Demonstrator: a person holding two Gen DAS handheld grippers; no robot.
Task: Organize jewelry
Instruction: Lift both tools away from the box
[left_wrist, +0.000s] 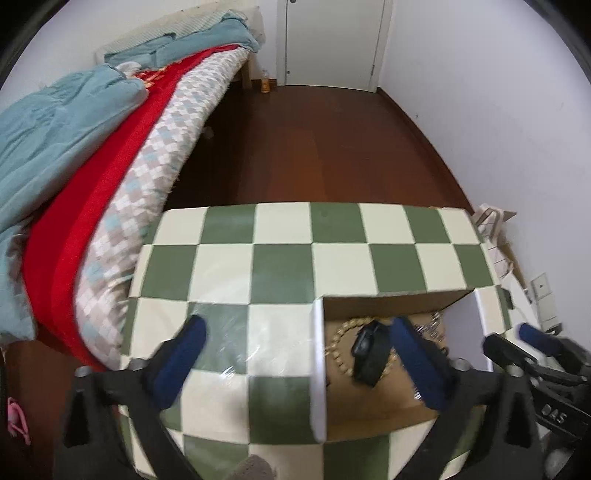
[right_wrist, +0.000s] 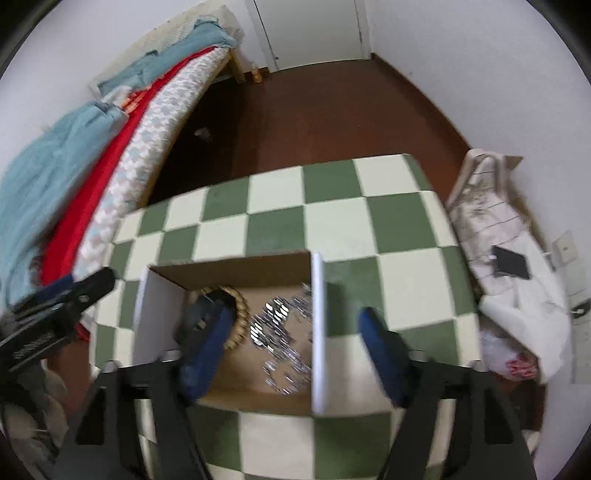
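We're in a home bedroom: a bed (left_wrist: 110, 177) piled with blankets (left_wrist: 55, 140), dark wood floor (left_wrist: 314, 140), white door (left_wrist: 332, 40).

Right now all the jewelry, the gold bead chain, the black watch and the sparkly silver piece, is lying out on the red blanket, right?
Not on the red blanket. Both wrist views show the gold bead chain, the black watch and the sparkly silver piece lying inside the open cardboard box on the green checkered table.

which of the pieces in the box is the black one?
The watch-like band, lying in the cardboard box on the gold beaded chain. The only other piece is the silver sparkly chain, at the box's right side.
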